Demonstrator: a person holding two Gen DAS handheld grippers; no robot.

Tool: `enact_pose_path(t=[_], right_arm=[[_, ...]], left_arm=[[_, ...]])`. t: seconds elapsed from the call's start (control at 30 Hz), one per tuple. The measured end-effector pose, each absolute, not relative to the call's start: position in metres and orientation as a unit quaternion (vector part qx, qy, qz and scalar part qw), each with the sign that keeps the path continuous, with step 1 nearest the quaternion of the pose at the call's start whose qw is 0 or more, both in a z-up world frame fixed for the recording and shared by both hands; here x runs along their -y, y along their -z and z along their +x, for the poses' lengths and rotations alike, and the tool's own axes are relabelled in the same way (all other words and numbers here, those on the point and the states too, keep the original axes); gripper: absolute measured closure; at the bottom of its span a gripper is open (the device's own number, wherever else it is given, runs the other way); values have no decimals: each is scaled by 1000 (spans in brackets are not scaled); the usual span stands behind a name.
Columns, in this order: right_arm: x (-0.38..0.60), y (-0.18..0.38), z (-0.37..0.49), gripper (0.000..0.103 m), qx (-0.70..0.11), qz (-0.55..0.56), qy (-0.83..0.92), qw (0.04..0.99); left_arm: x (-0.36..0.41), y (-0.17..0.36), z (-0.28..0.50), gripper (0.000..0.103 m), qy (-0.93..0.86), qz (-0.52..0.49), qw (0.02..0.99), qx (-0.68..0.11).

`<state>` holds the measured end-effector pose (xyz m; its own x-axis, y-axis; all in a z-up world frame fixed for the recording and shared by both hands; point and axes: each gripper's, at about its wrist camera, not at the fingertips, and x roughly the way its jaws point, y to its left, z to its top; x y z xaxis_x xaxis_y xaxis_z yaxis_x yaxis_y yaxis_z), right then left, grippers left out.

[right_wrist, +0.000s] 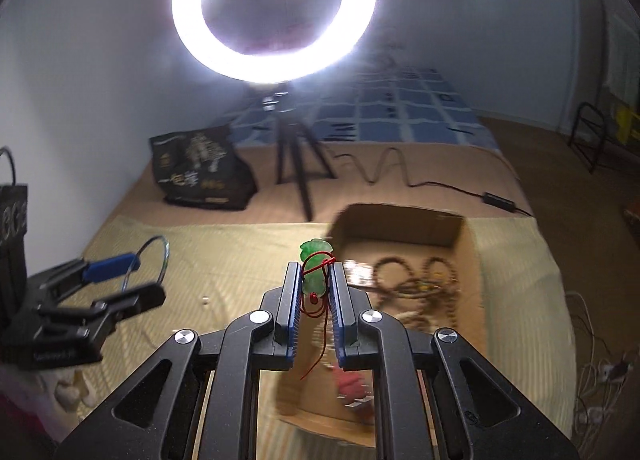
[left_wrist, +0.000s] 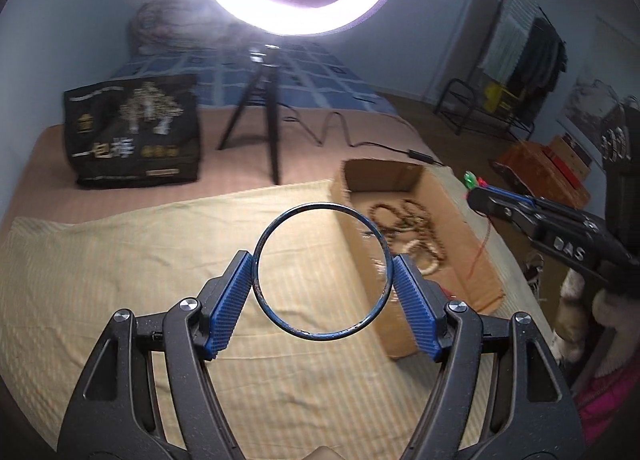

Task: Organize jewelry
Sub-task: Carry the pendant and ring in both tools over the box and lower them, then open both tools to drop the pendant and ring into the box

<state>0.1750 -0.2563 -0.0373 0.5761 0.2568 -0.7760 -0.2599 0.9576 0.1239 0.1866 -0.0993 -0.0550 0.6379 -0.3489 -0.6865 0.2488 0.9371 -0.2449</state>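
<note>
My left gripper (left_wrist: 322,272) is shut on a thin dark blue bangle (left_wrist: 260,244), held above the yellow striped cloth (left_wrist: 120,280), left of the cardboard box (left_wrist: 472,244). The box holds several bead bracelets (left_wrist: 404,216). My right gripper (right_wrist: 315,274) is shut on a green jade pendant (right_wrist: 314,260) with a red cord, above the box's near left corner (right_wrist: 476,284). The right gripper shows in the left wrist view (left_wrist: 476,190), the left gripper in the right wrist view (right_wrist: 150,260).
A ring light on a tripod (left_wrist: 260,116) stands behind the cloth, its cable (left_wrist: 340,132) trailing right. A black printed bag (left_wrist: 132,132) lies at the back left. A blue checked bedspread (left_wrist: 280,76) lies beyond. Floor and furniture are to the right.
</note>
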Motion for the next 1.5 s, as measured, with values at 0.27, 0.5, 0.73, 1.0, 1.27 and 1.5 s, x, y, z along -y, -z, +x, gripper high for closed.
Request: enact_pose_path(t=[0.27,0.5,0.73,1.0,1.27,1.5], right_arm=[[301,52,186,91,-457,22,-102,883],[325,65,195,91,-471,38,-80,878],[331,75,202,91,-480,43,-73,873],[325,77,204,91,-478,39,-73,875],[326,73,202,51,-466,32,-57,882],[329,66,201,38,-457,37,-42,888]], left_arm=[[151,68,203,30,185,-48,895,-402],[175,81,218,30,188,-48,890,-413],[186,87,225,30,191,-48,888,-415],[196,86,223,30,199,-35,890,-408],[197,88,223,29,201,-32,887,-415],[197,87,221,29,201,-25,885,-419]])
